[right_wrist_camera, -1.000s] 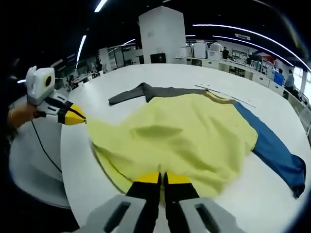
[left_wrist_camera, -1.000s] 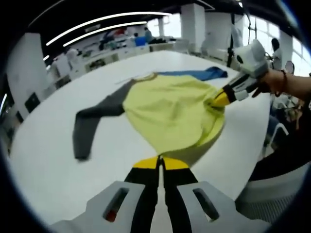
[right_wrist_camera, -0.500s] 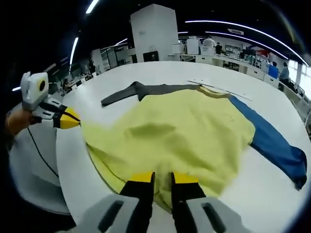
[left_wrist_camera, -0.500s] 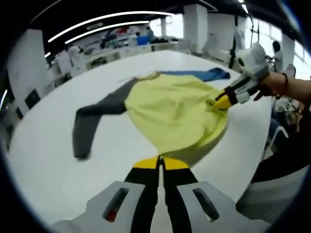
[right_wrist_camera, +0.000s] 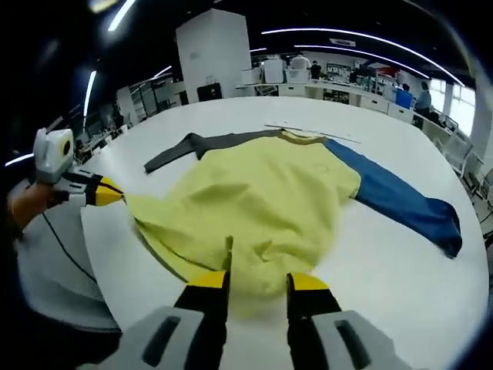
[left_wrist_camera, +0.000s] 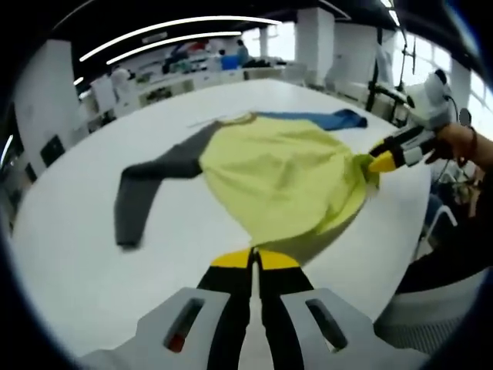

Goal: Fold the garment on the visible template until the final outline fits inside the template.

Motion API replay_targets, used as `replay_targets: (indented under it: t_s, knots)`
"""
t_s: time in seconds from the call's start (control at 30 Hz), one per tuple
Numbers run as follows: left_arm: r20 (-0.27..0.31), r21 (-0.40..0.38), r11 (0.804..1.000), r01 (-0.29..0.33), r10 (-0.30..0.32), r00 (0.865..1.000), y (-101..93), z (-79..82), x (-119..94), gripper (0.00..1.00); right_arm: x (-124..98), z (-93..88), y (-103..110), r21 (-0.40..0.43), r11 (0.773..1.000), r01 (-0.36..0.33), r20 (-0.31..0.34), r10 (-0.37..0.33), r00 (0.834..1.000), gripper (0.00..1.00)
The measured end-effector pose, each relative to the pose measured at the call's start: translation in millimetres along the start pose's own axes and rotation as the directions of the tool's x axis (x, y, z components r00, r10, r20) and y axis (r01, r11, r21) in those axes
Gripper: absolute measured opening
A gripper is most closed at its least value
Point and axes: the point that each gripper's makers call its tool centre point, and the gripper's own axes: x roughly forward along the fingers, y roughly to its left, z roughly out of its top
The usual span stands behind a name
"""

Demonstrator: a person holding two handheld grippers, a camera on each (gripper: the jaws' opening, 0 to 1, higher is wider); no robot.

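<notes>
The left hand-held gripper pinches the yellow shirt's hem; the right hand-held gripper is spread, shirt just ahead, stretching toward frame top.

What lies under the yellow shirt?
The white table shows all around the shirt. Whatever lies directly beneath, template included, is covered by the fabric.

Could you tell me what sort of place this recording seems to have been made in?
Probably an open-plan lab or workshop. A large white table holds the garment, long strip lights run overhead, and rows of benches with people working stand behind, beside a broad white pillar.
</notes>
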Motion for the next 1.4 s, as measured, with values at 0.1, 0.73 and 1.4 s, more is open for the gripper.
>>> replay_targets:
  t_s: [0.1, 0.73, 1.4]
  knots:
    - [0.001, -0.002, 1.000, 0.001, -0.001, 1.000, 0.2, 0.0, 0, 0.00, -7, -8.9, 3, 0.035, 0.999, -0.013, -0.006, 0.013, 1.000, 0.28]
    - [-0.012, -0.017, 1.000, 0.000, 0.000, 1.000, 0.5, -3.5, -1, 0.00, 14, -33.5, 16, 0.034, 0.999, 0.022, -0.017, -0.022, 1.000, 0.11]
    - [0.045, -0.032, 0.999, -0.022, 0.023, 0.999, -0.8, 6.0, -30, 0.00, -43, -36.9, -32, 0.026, 0.992, 0.120, -0.004, -0.120, 0.993, 0.00]
